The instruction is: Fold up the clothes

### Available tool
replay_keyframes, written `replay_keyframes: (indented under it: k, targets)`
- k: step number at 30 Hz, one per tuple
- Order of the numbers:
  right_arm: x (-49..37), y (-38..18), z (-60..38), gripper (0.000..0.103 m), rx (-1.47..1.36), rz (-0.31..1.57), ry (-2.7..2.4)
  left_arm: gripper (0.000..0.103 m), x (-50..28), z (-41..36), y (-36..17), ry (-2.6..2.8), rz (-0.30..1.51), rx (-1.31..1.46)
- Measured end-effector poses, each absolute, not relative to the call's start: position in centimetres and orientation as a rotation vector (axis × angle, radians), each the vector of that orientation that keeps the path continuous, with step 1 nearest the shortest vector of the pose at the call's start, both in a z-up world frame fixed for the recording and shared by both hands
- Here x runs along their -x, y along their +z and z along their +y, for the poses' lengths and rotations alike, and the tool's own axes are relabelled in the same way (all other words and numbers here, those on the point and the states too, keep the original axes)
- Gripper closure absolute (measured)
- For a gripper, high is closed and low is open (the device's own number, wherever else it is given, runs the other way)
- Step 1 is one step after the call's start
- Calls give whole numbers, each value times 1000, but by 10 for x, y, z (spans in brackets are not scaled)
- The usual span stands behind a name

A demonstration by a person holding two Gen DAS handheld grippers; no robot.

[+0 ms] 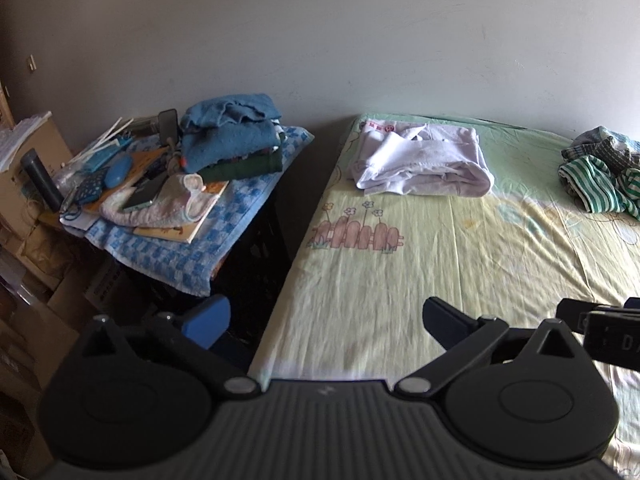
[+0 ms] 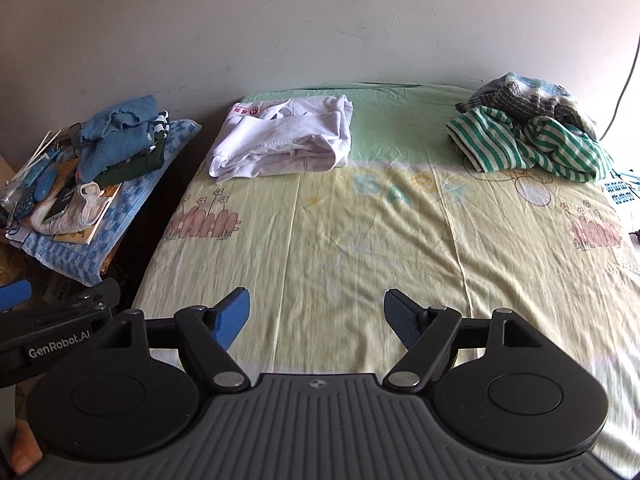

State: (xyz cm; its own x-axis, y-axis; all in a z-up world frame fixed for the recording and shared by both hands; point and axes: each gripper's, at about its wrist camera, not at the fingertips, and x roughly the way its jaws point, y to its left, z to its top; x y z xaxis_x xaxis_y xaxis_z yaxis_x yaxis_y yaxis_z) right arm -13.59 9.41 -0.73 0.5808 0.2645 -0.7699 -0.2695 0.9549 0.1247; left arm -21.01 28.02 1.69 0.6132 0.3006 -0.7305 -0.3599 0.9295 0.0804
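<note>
At far left your side table [image 2: 92,256] carries a stack of blue towels [image 2: 116,136] among blurred clutter, possibly books. Your left gripper [image 1: 326,322] is spread wide over the bed's edge, gripping nothing. The folded white garment [image 2: 280,140] lies near the wall on the bedsheet [image 2: 360,240]. Your right gripper [image 2: 316,318] (also spread, empty) hovers above bare sheet. The green-striped clothes [image 2: 528,144] sit crumpled at far right.

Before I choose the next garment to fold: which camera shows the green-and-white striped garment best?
The right wrist view: the green-and-white striped garment lies whole in frame, crumpled at the bed's far right with grey clothes behind it. The left wrist view shows it smaller, at the picture's right edge and partly cut off.
</note>
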Motion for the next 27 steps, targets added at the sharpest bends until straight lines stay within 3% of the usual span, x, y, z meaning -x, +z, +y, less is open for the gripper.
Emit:
replay_keyframes:
  k: [27]
  targets:
    - [139,-11,147,26,-52,802,97,0,179,333,16,263,815,63]
